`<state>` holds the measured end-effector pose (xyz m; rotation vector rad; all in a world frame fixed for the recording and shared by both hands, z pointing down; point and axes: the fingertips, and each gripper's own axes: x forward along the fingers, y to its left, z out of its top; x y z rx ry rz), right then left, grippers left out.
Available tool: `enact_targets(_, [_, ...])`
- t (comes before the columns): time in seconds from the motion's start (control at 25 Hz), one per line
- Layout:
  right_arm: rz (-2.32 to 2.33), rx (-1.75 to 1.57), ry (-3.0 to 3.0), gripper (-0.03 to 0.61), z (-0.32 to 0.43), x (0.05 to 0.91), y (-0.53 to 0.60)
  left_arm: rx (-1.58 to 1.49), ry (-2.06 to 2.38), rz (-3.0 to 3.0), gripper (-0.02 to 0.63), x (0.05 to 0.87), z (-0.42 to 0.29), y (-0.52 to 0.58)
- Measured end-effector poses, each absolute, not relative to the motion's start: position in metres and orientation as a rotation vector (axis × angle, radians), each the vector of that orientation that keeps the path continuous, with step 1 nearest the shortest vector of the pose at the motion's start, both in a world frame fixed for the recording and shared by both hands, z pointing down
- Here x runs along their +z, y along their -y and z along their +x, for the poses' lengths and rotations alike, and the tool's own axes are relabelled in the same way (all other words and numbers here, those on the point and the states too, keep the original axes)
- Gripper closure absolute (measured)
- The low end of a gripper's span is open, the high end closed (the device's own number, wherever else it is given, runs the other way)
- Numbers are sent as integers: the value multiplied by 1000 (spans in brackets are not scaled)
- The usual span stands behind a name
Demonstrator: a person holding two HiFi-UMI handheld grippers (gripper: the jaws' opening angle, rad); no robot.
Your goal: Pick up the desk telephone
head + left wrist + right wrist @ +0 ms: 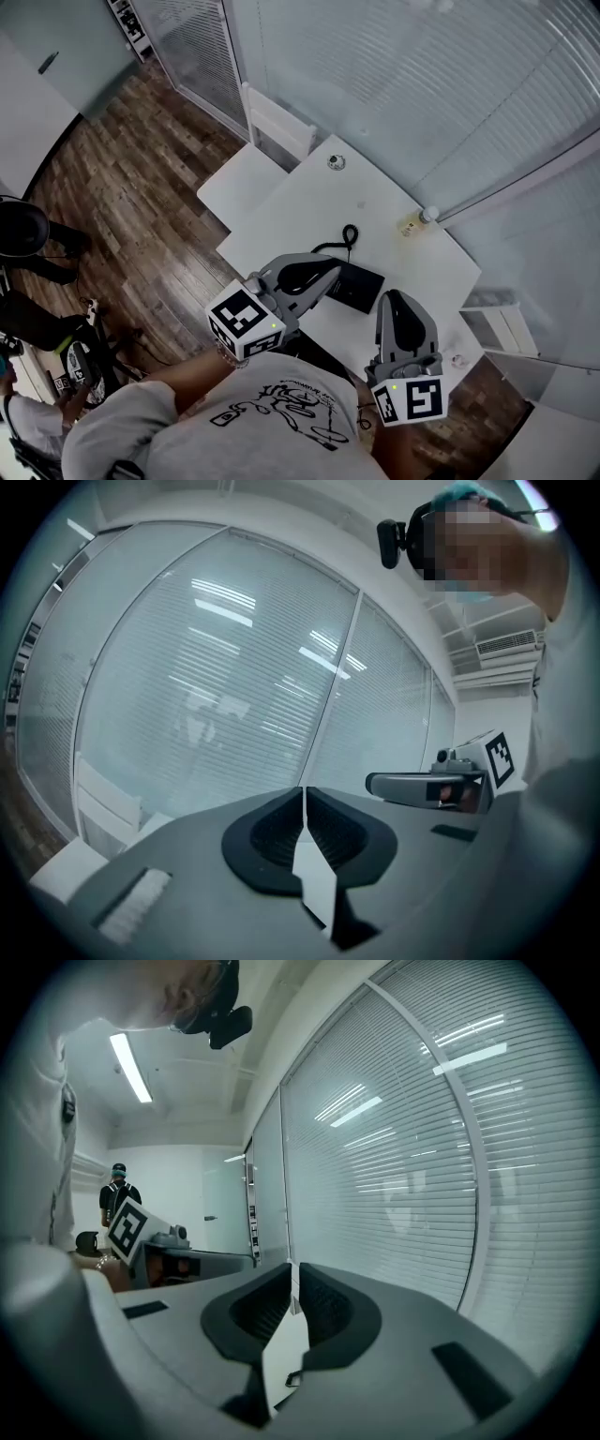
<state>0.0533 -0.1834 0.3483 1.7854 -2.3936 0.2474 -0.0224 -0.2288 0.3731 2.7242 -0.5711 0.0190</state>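
Observation:
The black desk telephone lies on the white table, its coiled cord running off behind it. My left gripper hovers over the phone's left end and hides part of it; its jaws are shut and hold nothing. My right gripper hangs just right of the phone, near the table's front edge, also shut and empty. In the left gripper view the shut left gripper points level at the blinds, with the right gripper beside it. The right gripper view shows the shut right gripper and the left gripper.
A white chair stands at the table's far left side. A small round object and a bottle sit near the table's back edge. A glass wall with blinds runs behind. A white shelf unit stands at the right. A person stands far off.

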Motion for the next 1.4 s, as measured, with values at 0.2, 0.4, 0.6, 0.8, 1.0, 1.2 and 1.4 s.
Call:
enact_targets(0.2, [1753, 369, 2334, 555, 77, 395, 193, 166, 522, 2625, 585, 431, -5, 237])
enact_targets(0.4, [1721, 504, 2277, 542, 98, 448, 196, 306, 505, 2490, 492, 507, 3, 246])
enact_targets(0.6, [1693, 649, 2216, 484, 111, 508, 200, 371, 488, 2348, 444, 581, 1, 251])
enact_targets(0.8, [1676, 880, 2145, 438, 121, 583, 193, 451, 492, 2203, 414, 673, -3, 251])
enact_targets(1.0, [1623, 976, 2032, 376, 129, 652, 184, 529, 486, 2070, 379, 742, -5, 242])
enact_targets(1.2, [1599, 1124, 1954, 360, 134, 707, 173, 602, 509, 2026, 342, 781, -1, 236])
enact_targets(1.4, [1596, 1272, 1972, 359, 132, 732, 168, 594, 508, 2024, 342, 785, 7, 237])
